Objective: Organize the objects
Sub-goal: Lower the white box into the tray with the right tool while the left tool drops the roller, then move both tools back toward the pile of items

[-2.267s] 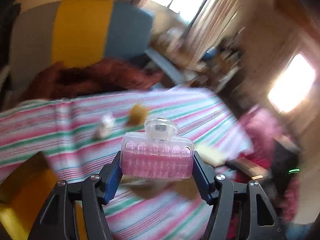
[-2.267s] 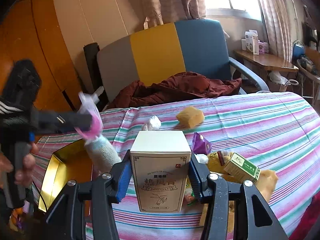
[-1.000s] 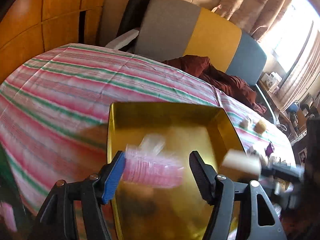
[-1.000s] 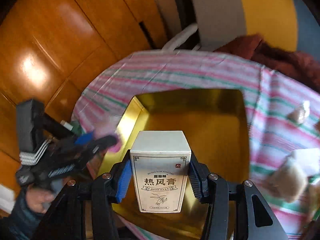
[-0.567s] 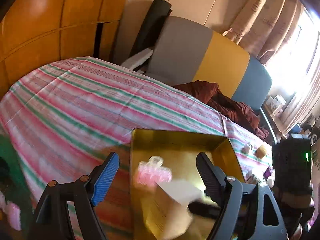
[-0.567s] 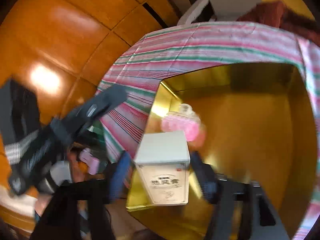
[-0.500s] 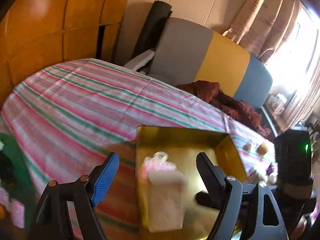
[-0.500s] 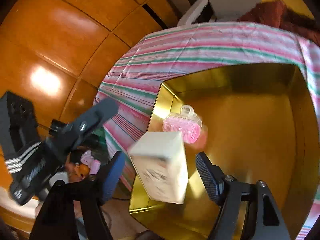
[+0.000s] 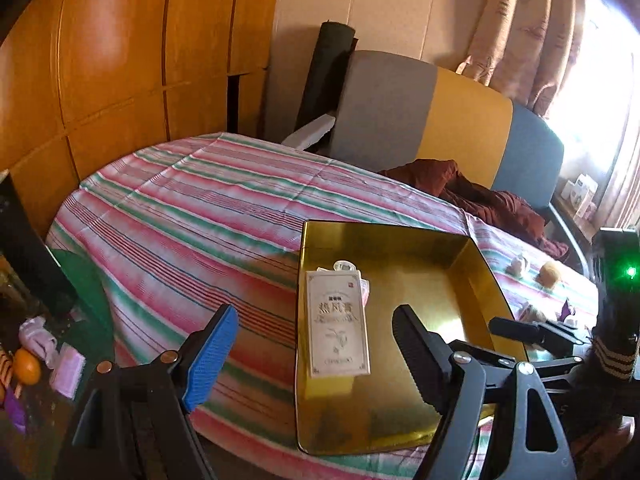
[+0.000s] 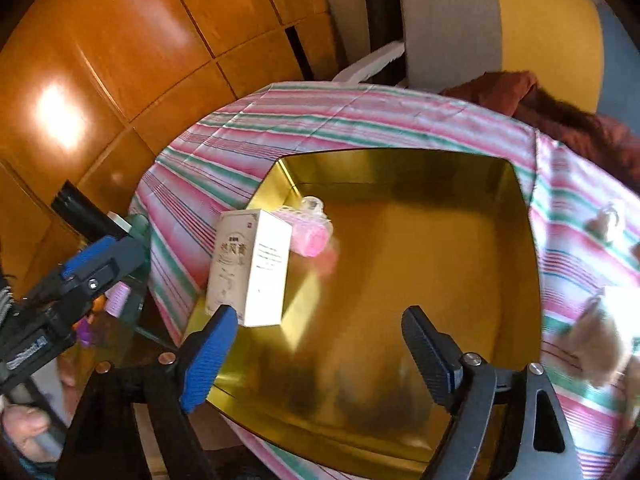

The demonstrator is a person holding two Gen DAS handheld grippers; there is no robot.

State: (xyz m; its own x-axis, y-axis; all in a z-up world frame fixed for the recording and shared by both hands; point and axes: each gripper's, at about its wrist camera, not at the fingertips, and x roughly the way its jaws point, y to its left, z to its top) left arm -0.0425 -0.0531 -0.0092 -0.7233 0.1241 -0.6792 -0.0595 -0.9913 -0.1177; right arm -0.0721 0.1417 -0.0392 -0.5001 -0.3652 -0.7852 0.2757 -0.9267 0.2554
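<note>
A gold metal tray (image 9: pixel 452 276) (image 10: pixel 416 264) lies on the striped tablecloth. In it, against the left wall, lies a white carton with Chinese print (image 9: pixel 337 322) (image 10: pixel 248 266). A pink hair roller (image 10: pixel 309 230) lies just behind the carton, mostly hidden by it in the left wrist view (image 9: pixel 345 267). My left gripper (image 9: pixel 316 356) is open and empty, above the tray's near left part. My right gripper (image 10: pixel 320 356) is open and empty over the tray's near edge. The left gripper also shows at the left of the right wrist view (image 10: pixel 88 268).
Several small snacks and packets (image 9: pixel 550 274) (image 10: pixel 600 324) lie on the cloth right of the tray. A grey, yellow and blue chair (image 9: pixel 440 120) with a brown cloth (image 9: pixel 480 196) stands behind the table. Small items (image 9: pixel 48 360) lie on the floor at left.
Both grippers carried their loads over the tray and opened. The pink roller dropped first, then the white carton fell and came to rest beside it. Both grippers have drawn back.
</note>
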